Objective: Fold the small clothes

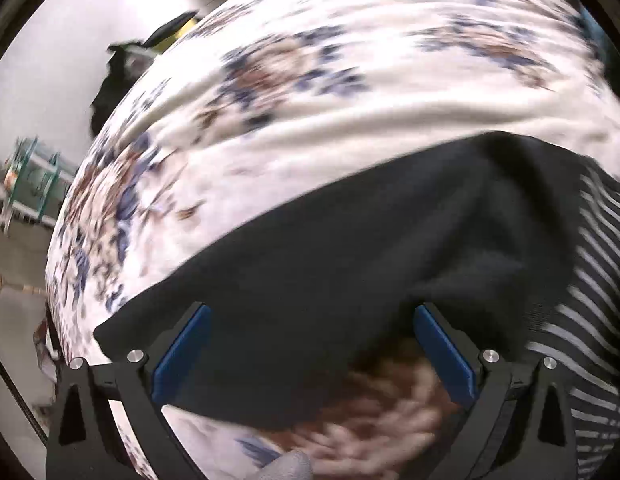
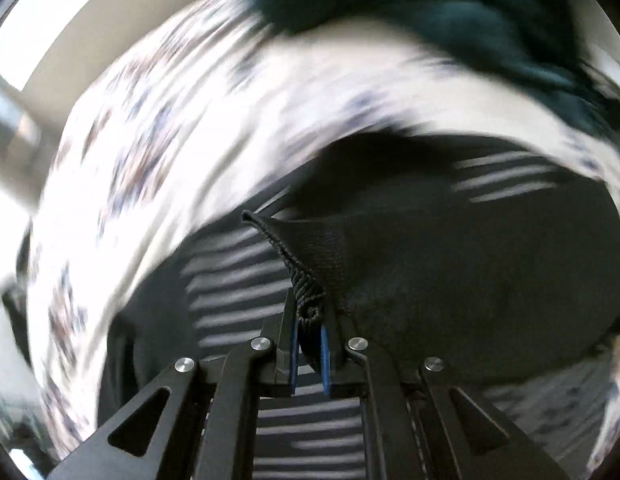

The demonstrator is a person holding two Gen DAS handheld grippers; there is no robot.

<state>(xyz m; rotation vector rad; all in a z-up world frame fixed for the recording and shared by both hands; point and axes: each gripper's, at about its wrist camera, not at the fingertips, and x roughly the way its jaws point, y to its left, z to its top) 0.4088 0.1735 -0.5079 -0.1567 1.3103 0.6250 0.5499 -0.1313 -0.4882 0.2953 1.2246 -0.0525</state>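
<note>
Two claws work over a pile of small clothes on a white floral-print cloth, which serves as the landmark for all else. Left claw stands spread wide, its blue pads well apart and pressing on nothing, poised above a black garment that lies across the near edge of the floral cloth. Right claw is pressed together, pinching the ribbed, stitched hem of the same black garment; the corner of that hem curls up just beyond the fingertips. Beside the black garment, toward the right of the floral cloth in the left wrist view, lies a dark garment with pale stripes; in the right wrist view the striped garment shows beneath and to the left of the pinched hem. At the far edge of the floral cloth a dark teal garment lies heaped. Both views are heavily blurred, so finer detail of the fabrics cannot be told
</note>
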